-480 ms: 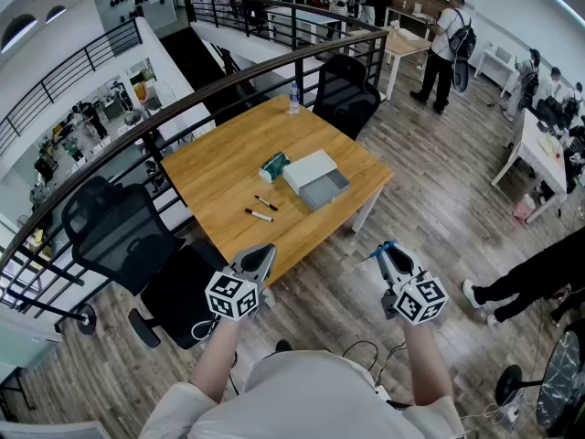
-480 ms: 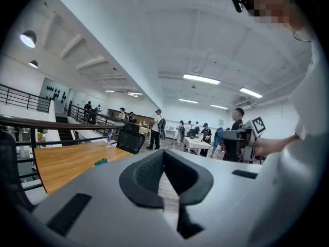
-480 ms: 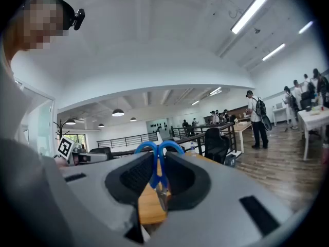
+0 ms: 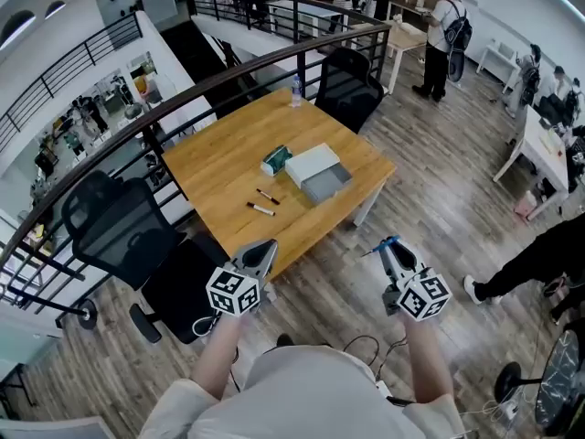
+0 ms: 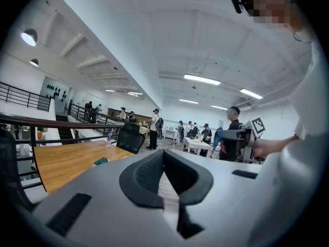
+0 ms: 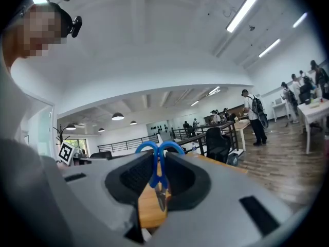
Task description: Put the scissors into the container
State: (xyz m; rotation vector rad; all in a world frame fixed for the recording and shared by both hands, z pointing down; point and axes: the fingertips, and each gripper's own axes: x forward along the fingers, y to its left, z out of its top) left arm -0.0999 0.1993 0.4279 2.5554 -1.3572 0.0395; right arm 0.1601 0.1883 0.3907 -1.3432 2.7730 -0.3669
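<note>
While left tongs meet empty, right tongs clamp blue scissors

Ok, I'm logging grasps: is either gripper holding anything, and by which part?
The right gripper clamps the scissors just below the blue handle loops, which stick out past the jaws. The left gripper holds nothing.

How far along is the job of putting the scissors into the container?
Done: the scissors are clamped in the right gripper. In hand: the carry, with both grippers over the floor, short of the table. Left: reach the open grey container on the table and release the scissors inside. The left gripper is shut and empty.
</note>
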